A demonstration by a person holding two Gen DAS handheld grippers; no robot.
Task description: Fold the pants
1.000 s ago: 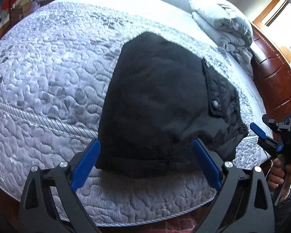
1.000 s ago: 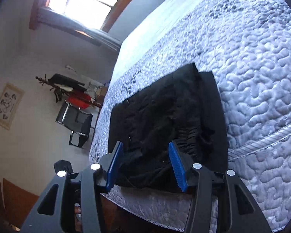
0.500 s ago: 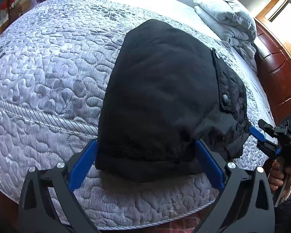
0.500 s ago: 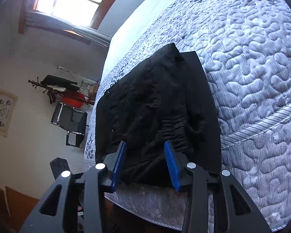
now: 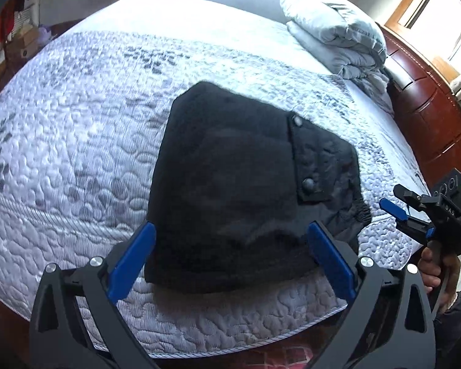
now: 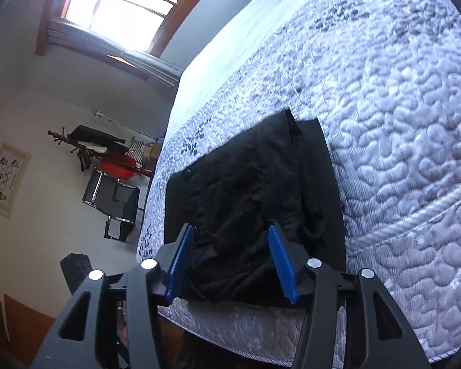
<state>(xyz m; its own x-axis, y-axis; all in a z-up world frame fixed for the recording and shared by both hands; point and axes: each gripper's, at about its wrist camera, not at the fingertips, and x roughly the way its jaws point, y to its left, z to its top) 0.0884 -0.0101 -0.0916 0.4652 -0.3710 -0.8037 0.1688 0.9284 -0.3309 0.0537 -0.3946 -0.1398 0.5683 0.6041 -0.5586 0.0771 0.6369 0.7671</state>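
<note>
Both claws are hanging over the near edge of the bed [image 5: 76, 141]. Left claw [image 5: 230, 258] is standing wide open, with the folded black pants [image 5: 230, 184] showing between its blue fingers [image 5: 132, 258] but not pinched. Right claw [image 6: 230, 261] has just been opening its jaws and is gripping nothing. Those pants are lying flat on the grey bumpy quilt, close to the bed's edge. Folded grey bedding [image 5: 335, 33] is sitting far back by the wooden headboard [image 5: 430, 117].
</note>
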